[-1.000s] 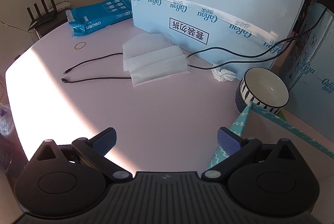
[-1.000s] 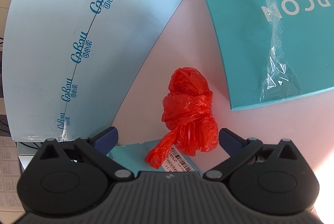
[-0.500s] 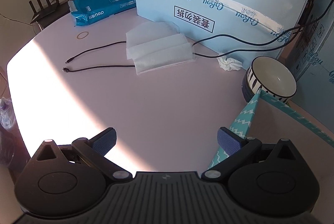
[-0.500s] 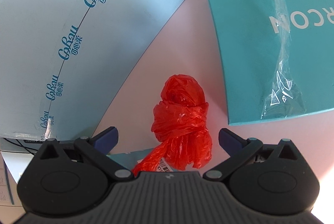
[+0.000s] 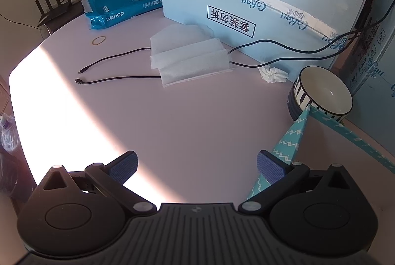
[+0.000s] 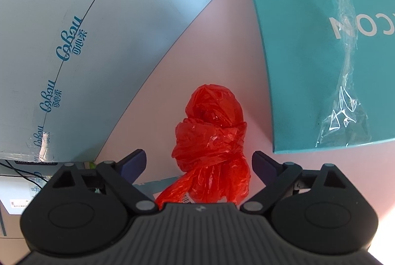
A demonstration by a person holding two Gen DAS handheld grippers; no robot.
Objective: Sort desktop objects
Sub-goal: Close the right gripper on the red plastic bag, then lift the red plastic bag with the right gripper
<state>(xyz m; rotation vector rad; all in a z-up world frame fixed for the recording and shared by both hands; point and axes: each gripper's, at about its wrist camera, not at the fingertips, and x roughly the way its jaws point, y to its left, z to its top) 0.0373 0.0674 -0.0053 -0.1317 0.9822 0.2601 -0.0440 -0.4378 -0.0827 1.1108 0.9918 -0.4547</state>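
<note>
In the left wrist view, the left gripper (image 5: 197, 165) is held wide apart over the bare table (image 5: 172, 122), with nothing between its pads; a striped bowl (image 5: 321, 94) stands to the right. In the right wrist view, the right gripper (image 6: 199, 162) is seen closing around a knotted red plastic bag (image 6: 212, 139), though contact seemingly has not been made.

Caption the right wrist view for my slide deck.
Right gripper closing around a knotted red plastic bag on the pink table, pads not yet touching.
</note>
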